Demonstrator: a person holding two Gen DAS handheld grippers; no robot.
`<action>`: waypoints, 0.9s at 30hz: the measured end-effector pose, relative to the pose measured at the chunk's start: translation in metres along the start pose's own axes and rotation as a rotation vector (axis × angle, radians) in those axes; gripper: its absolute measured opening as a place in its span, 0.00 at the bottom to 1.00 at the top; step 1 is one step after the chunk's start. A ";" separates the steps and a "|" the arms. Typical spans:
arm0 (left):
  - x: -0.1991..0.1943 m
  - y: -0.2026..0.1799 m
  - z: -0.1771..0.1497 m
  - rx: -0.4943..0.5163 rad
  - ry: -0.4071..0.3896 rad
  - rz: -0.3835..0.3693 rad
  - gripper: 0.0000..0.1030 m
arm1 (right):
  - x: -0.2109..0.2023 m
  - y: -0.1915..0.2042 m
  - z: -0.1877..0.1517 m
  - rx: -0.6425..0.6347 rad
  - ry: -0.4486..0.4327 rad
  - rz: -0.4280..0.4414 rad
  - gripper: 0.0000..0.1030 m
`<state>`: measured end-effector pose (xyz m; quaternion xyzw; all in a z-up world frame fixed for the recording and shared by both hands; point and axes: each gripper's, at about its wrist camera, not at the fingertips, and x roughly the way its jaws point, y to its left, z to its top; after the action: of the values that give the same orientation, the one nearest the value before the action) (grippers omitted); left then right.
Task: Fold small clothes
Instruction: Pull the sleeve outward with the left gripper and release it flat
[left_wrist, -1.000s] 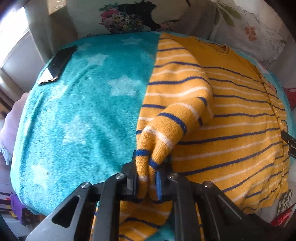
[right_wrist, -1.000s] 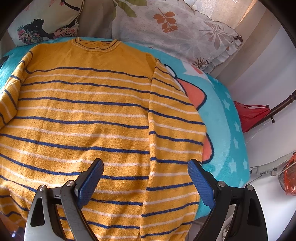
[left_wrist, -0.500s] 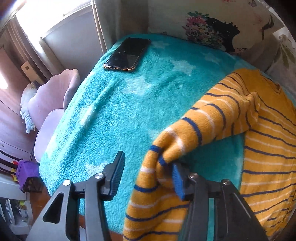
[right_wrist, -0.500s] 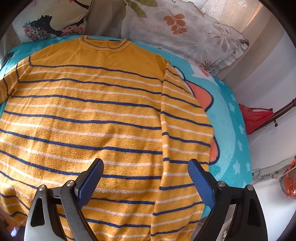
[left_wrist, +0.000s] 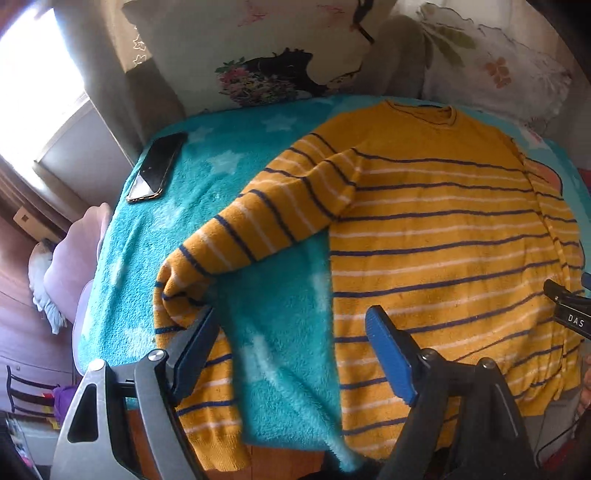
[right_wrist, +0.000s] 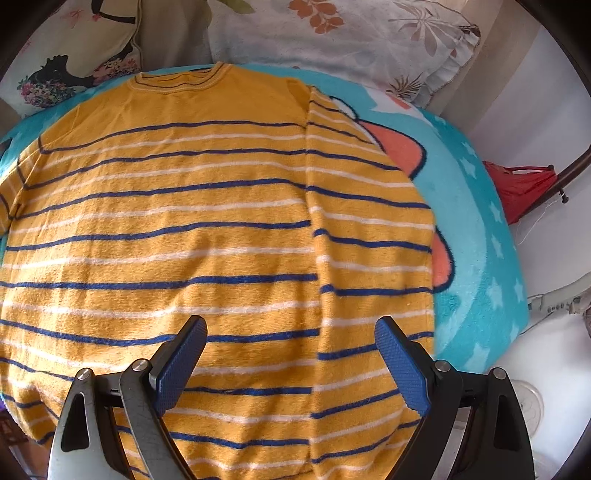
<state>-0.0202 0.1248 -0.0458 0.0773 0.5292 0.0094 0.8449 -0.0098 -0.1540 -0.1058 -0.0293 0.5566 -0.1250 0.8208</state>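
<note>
A yellow sweater (left_wrist: 436, 236) with blue and white stripes lies flat, collar away from me, on a teal star blanket (left_wrist: 184, 192). Its left sleeve (left_wrist: 258, 225) runs out to the side, bends, and its cuff hangs over the bed's near edge. My left gripper (left_wrist: 291, 332) is open and empty over the blanket between sleeve and body; its left finger touches the sleeve. In the right wrist view the sweater (right_wrist: 184, 240) fills the frame, its right sleeve (right_wrist: 369, 240) folded along the body. My right gripper (right_wrist: 291, 350) is open and empty above the lower hem.
A black phone (left_wrist: 157, 168) lies on the blanket at far left. Floral pillows (right_wrist: 332, 40) line the back of the bed. A pink chair (left_wrist: 70, 273) stands left of the bed. A red bag (right_wrist: 521, 188) and a white power strip (right_wrist: 554, 301) sit right.
My left gripper opened and let go of the left sleeve, which now lies spread out to the side with its cuff over the bed edge. My right gripper moved slightly closer over the sweater.
</note>
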 end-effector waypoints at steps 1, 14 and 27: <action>0.001 -0.003 0.000 0.008 0.002 -0.011 0.78 | 0.001 0.002 -0.001 0.001 0.006 0.005 0.91; 0.013 -0.007 -0.003 0.002 0.049 -0.113 0.78 | -0.002 -0.008 -0.009 0.022 -0.011 0.046 0.85; 0.018 -0.021 -0.013 -0.109 0.085 -0.132 0.78 | 0.026 -0.046 -0.037 -0.017 -0.011 0.134 0.65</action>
<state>-0.0252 0.1075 -0.0707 -0.0043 0.5671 -0.0144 0.8235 -0.0430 -0.2017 -0.1352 0.0004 0.5538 -0.0647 0.8301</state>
